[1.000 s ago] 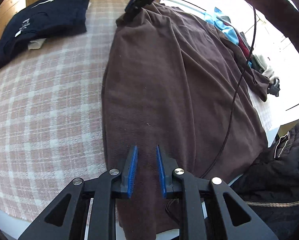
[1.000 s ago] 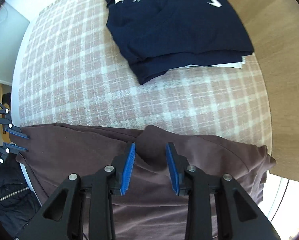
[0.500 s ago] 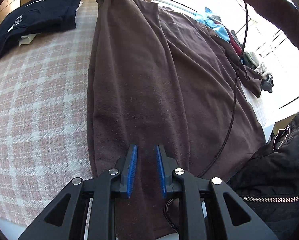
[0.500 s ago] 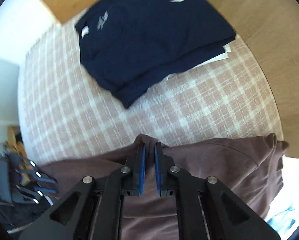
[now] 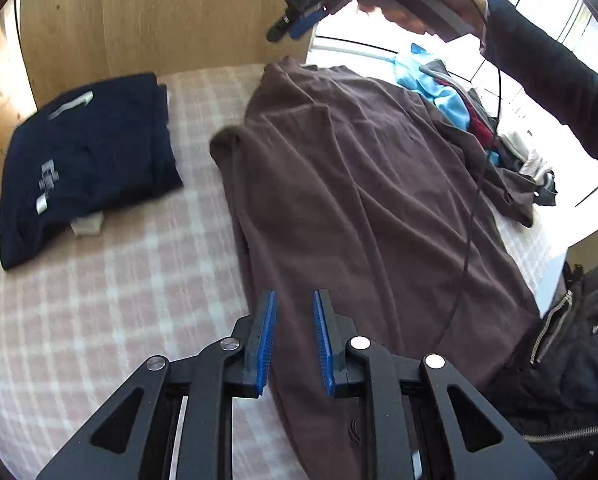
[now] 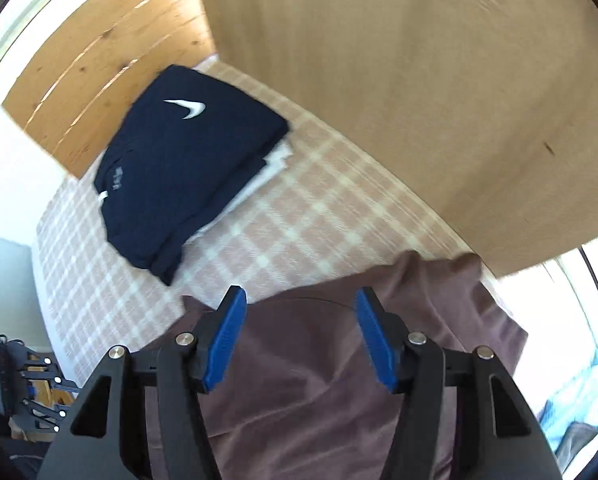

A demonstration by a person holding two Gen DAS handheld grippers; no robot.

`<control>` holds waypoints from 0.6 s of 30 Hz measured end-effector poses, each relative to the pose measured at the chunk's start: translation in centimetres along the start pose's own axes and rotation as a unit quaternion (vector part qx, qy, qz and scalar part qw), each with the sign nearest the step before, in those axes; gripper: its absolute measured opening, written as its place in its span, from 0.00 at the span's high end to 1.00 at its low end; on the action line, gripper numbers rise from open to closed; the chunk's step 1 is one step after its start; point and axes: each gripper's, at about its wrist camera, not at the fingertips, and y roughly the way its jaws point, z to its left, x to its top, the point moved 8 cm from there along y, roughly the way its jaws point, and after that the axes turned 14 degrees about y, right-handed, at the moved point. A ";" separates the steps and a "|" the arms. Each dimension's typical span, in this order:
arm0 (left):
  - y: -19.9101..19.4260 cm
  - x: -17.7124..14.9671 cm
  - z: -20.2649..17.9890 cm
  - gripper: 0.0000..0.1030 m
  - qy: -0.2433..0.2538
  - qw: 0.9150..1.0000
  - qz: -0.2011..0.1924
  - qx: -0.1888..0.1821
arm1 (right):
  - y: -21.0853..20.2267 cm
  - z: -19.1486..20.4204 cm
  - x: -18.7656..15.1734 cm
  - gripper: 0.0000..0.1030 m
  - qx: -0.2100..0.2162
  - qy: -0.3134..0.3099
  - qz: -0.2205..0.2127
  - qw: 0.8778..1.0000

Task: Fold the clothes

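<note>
Right gripper [image 6: 299, 336]: jaws opening, raised clear above the brown garment [image 6: 319, 380], nothing between them. Left gripper [image 5: 293, 340]: jaws narrowly apart over the garment's near edge (grip on cloth not discernible). Garment lies lengthwise on the checked bedcover [image 5: 119, 280]. Risk: the released far end looks bunched and may set a crooked fold. Folded navy top [image 6: 187, 168]: white swoosh; small chest print unreadable.

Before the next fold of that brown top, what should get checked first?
1. Right gripper free of cloth: jaws opening, nothing between them. Ok.
2. Left gripper free: jaws narrowly apart, nothing pinched. Ok.
3. Brown garment lying flat: far corner bunched. Not ok.
4. Black cable clear of the cloth: it crosses the garment. Not ok.
5. Navy stack apart from the garment. Ok.
</note>
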 end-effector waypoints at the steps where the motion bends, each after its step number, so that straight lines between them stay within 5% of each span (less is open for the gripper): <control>1: 0.7 1.6 0.8 0.82 0.004 1.000 -0.010 0.000 | 0.6 -2.2 0.2 0.45 -0.007 0.018 0.010 1.000; 4: 3.0 6.3 3.1 0.82 0.017 0.999 -0.039 -0.001 | 3.0 -5.3 -0.7 0.45 -0.003 0.040 0.046 0.998; 9: 8.9 7.3 2.3 0.82 0.032 0.999 -0.001 -0.042 | 6.9 -5.6 -1.6 0.45 0.010 0.051 0.086 0.995; 11: 11.0 6.6 1.5 0.82 0.046 0.998 0.025 -0.047 | 7.5 -4.7 -1.9 0.70 0.056 0.056 0.106 0.991; 12: 11.9 6.2 1.1 0.82 0.053 0.997 0.037 -0.049 | 7.2 -4.3 -1.6 0.97 0.082 0.062 0.107 0.989; 16: 12.5 5.1 0.6 0.82 0.055 0.996 0.044 -0.054 | 4.3 -4.6 2.0 0.97 0.182 0.136 0.028 0.974; 18: 11.8 5.4 0.9 0.82 0.050 0.996 0.039 -0.058 | 5.5 -4.6 1.7 0.97 0.141 0.120 0.036 0.982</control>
